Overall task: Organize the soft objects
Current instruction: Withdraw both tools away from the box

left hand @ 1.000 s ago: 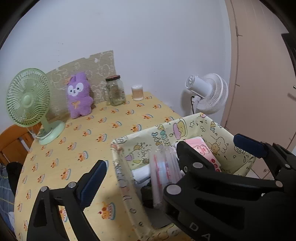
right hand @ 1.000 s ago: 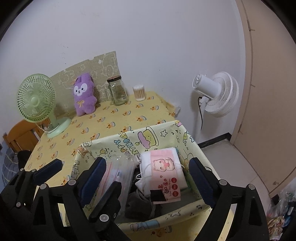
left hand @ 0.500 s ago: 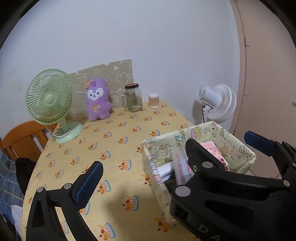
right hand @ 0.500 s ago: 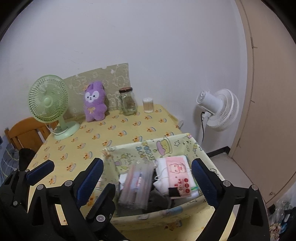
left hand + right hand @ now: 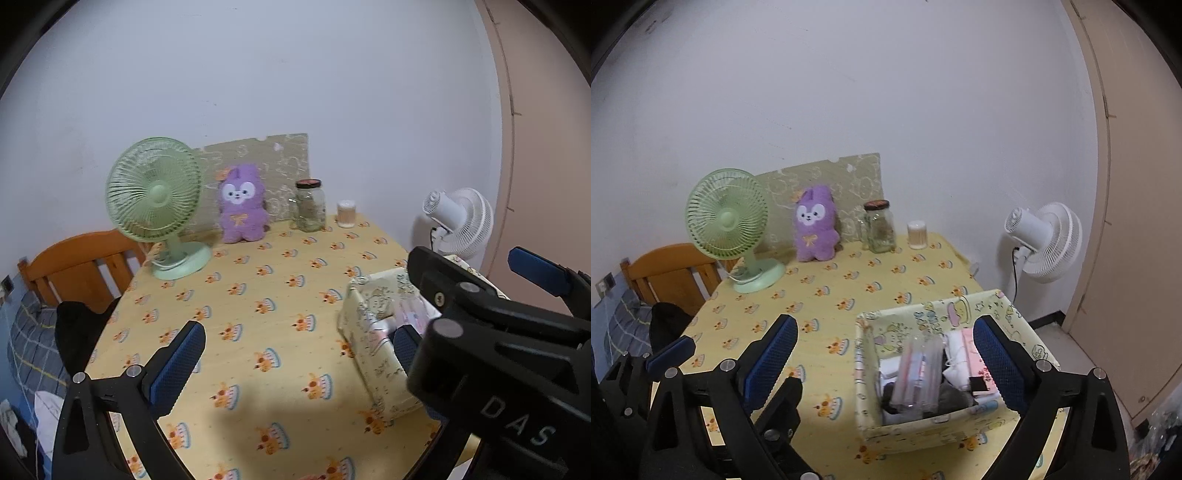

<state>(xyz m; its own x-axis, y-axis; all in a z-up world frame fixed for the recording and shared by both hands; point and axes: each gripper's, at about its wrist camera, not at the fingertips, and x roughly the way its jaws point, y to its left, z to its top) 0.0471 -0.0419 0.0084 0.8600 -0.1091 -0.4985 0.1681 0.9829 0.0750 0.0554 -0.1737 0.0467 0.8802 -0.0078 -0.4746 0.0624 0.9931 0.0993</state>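
Observation:
A purple plush rabbit sits upright at the back of the yellow-clothed table, against a beige board. A cartoon-print fabric basket stands at the table's front right. It holds a pink tissue pack, a clear pouch and dark items. My left gripper hovers open and empty over the table, left of the basket. My right gripper is open and empty, raised in front of the basket. One of its fingers hides part of the basket in the left wrist view.
A green desk fan, a glass jar and a small cotton-swab pot line the table's back. A white fan stands on the floor to the right. A wooden chair is at the left, a door at the far right.
Both grippers have drawn back and up from the basket, which now looks smaller and farther right. Both stayed open and empty. The items on the table have not moved.

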